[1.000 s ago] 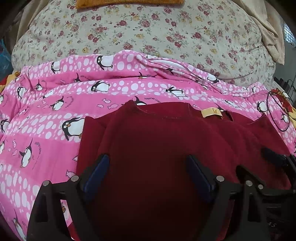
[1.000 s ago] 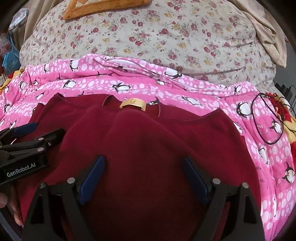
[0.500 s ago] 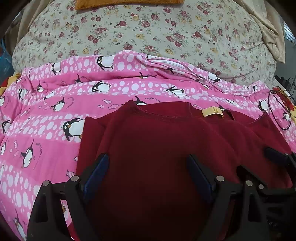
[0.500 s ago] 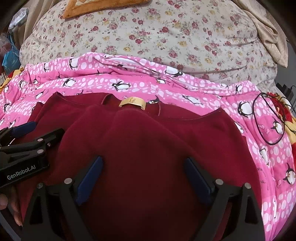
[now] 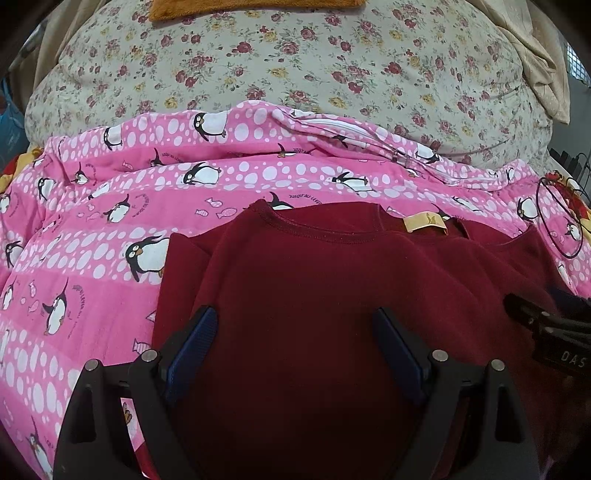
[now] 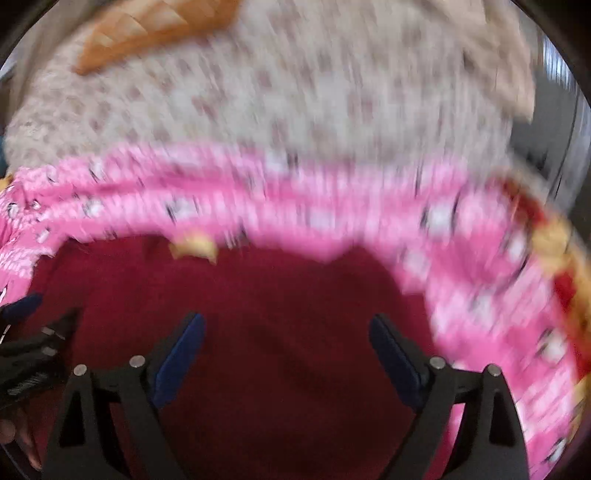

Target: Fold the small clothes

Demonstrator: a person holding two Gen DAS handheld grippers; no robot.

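Observation:
A dark red top (image 5: 332, 295) with a yellow neck label (image 5: 424, 222) lies folded on a pink penguin blanket (image 5: 110, 221). My left gripper (image 5: 295, 332) is open and empty just above the top's left half. My right gripper (image 6: 288, 339) is open and empty over the top's (image 6: 277, 314) right half; its view is blurred by motion. The label shows there as a yellow smear (image 6: 194, 247). Each gripper shows at the edge of the other's view: the right one (image 5: 546, 325), the left one (image 6: 33, 332).
A floral quilt (image 5: 295, 62) is heaped behind the pink blanket, with an orange cloth (image 5: 251, 7) on top. A black cord loop (image 5: 557, 218) lies on the blanket at the right. A beige cloth (image 5: 543, 55) hangs at the far right.
The right gripper has swung quickly to the right and pulled back, blurring its view; the top now sits lower and further left in it. The left gripper has barely moved.

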